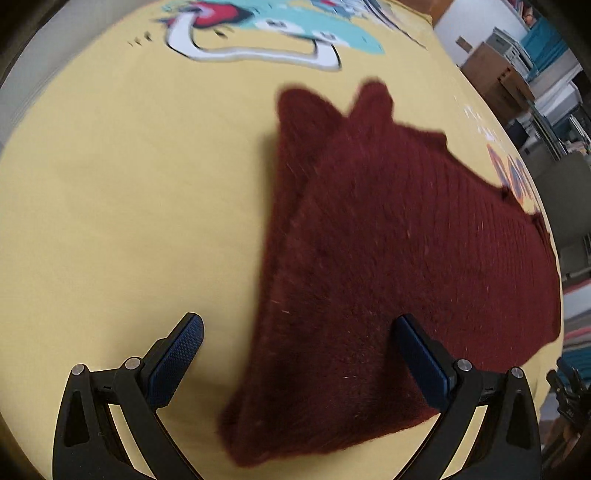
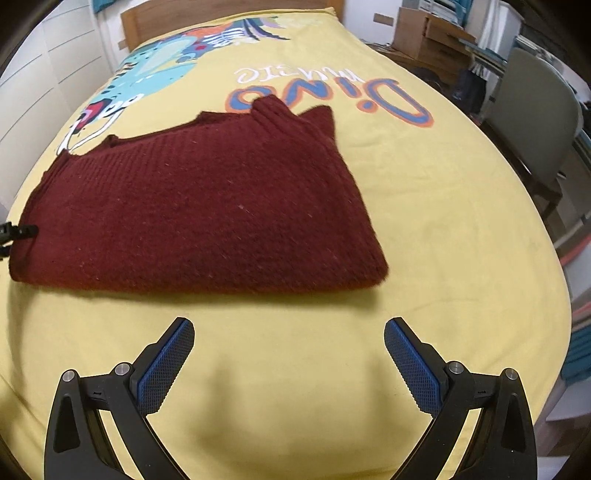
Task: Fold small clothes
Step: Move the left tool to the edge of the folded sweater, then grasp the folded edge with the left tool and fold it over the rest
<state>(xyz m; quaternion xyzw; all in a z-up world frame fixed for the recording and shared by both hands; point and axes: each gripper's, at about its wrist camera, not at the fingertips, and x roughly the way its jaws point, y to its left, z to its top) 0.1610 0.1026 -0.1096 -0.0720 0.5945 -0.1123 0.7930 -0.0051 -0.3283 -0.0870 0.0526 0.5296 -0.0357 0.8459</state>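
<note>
While the left wrist view crowds in over the maroon knit sweater [image 1: 388, 258], so that the garment's near corner lies between the spread fingers of the left gripper [image 1: 301, 354], the right wrist view stands back and takes in the whole folded piece [image 2: 199, 206] on the yellow bedsheet [image 2: 443, 221], with bare sheet between it and the right gripper [image 2: 288, 362]. Both grippers have their jaws wide apart and hold nothing; the blue textured pads [image 2: 166, 369] face each other across an open gap. In the right view the sweater's long axis runs left to right across the bed, its straight folded edge toward the camera and two ribbed, pointed ends sticking up at the far side toward the headboard [image 2: 229, 18]. In the left view the same points [image 1: 332, 107] aim away from the camera and the body widens toward the right edge of the bed. Only the right view shows the print "Dino" [image 2: 332, 99] upside down in blue and orange, with a smaller white word above it too distorted to read; the left view shows just a blurred fragment of those letters [image 1: 513, 173] and a cartoon dinosaur print [image 1: 273, 33]. Cardboard boxes [image 1: 495, 77] and a grey chair [image 2: 532, 122] stand beside the bed.
</note>
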